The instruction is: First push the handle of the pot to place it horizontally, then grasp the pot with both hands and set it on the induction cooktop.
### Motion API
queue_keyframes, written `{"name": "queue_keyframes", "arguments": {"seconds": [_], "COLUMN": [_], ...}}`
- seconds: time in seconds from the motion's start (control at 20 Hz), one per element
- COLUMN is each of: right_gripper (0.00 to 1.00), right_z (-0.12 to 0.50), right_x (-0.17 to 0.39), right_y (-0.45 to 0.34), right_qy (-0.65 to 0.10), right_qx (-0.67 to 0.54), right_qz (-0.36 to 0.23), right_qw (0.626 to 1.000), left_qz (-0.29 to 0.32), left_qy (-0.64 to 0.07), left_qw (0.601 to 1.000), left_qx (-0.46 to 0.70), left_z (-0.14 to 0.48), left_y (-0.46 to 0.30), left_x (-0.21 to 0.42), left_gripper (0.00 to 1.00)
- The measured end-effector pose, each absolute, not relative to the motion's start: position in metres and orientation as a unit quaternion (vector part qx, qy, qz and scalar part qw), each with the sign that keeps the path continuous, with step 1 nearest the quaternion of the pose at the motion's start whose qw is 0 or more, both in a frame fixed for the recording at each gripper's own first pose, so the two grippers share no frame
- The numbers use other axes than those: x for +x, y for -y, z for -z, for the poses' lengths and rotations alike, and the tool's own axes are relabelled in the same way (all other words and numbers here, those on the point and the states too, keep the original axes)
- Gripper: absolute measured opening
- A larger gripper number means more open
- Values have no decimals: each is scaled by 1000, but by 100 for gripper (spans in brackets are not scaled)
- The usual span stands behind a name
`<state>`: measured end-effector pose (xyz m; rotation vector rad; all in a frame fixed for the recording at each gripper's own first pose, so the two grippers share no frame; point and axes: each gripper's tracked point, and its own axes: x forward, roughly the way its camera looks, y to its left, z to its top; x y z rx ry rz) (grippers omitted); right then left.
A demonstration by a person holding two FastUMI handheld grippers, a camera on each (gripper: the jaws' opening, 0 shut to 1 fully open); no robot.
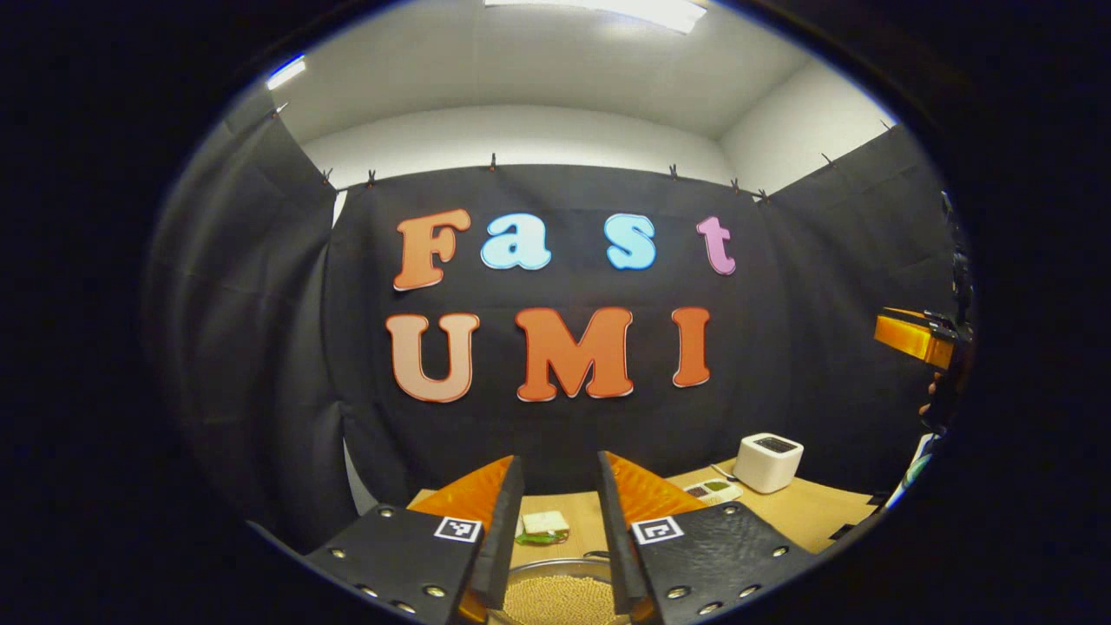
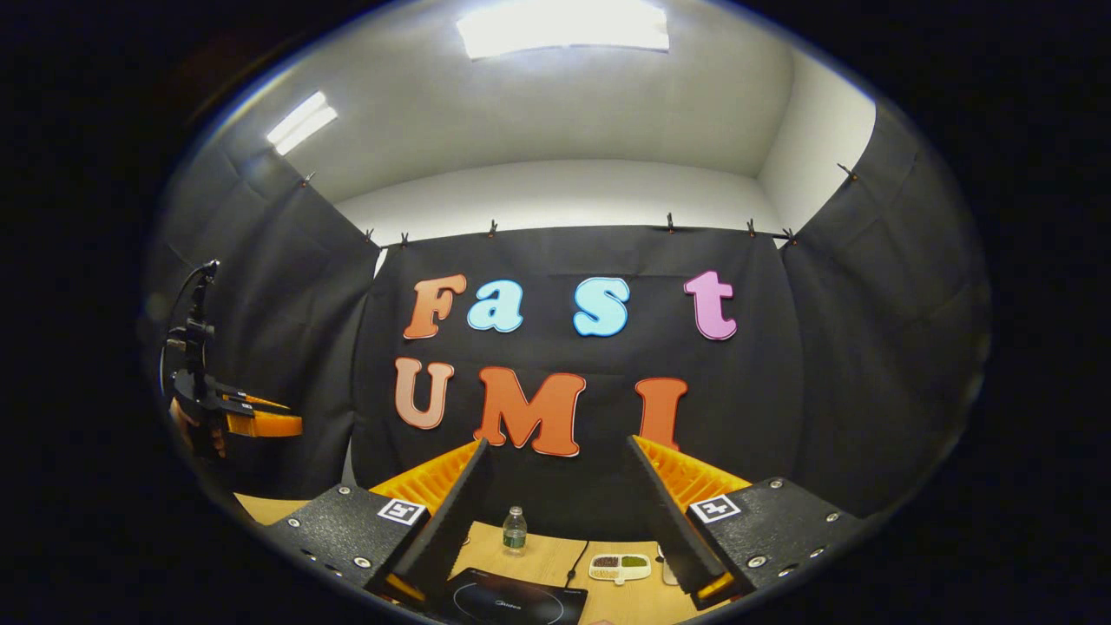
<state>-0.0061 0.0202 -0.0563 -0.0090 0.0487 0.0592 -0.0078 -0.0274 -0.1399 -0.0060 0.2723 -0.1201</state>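
In the left gripper view a metal pot (image 1: 542,564) filled with small pale beans sits at the bottom edge, directly below and between the fingers of my left gripper (image 1: 560,473), which is open and above it, holding nothing. The pot's handle is hidden. In the right gripper view the black induction cooktop (image 2: 516,601) lies on the wooden table (image 2: 542,560), just below my right gripper (image 2: 556,451), which is open and holds nothing. Each gripper also appears far off in the other's view: the right gripper (image 1: 916,338) and the left gripper (image 2: 252,423).
On the table behind the pot lie a wrapped sandwich (image 1: 544,525), a divided dish of beans (image 1: 713,491) and a white box-shaped appliance (image 1: 768,462). Behind the cooktop stand a small water bottle (image 2: 515,529) and the divided dish (image 2: 619,566). Black cloth walls enclose the table.
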Motion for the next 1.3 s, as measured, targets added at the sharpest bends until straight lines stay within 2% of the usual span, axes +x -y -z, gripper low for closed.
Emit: {"name": "queue_keyframes", "arguments": {"seconds": [0.05, 0.15, 0.25, 0.3, 0.65, 1.0, 1.3], "right_gripper": [95, 95, 95, 95, 95, 95, 95], "right_z": [64, 78, 89, 95, 144, 166, 177], "right_x": [-5, -5, -7, -7, -10, -9, -16], "right_y": [-19, -14, -11, -9, -1, -6, -32], "right_qy": [-28, -32, -33, -32, -66, -60, -48], "right_qx": [-9, -16, -18, -19, 6, -3, -3], "right_qz": [-26, -16, -10, -7, -4, -6, -30], "right_qw": [999, 999, 999, 999, 998, 998, 998], "left_qz": [65, 75, 78, 79, 56, 27, 0], "left_qy": [-162, -220, -271, -298, -456, -554, -616], "left_qw": [985, 973, 959, 951, 884, 820, 765], "left_qx": [-4, -9, -16, -21, -89, -142, -189], "left_z": [160, 203, 240, 260, 367, 412, 440], "left_y": [29, 33, 33, 32, 20, 10, 4], "left_x": [-9, -18, -31, -37, -104, -182, -229], "left_gripper": [39, 16, 5, 4, 2, 2, 3]}}
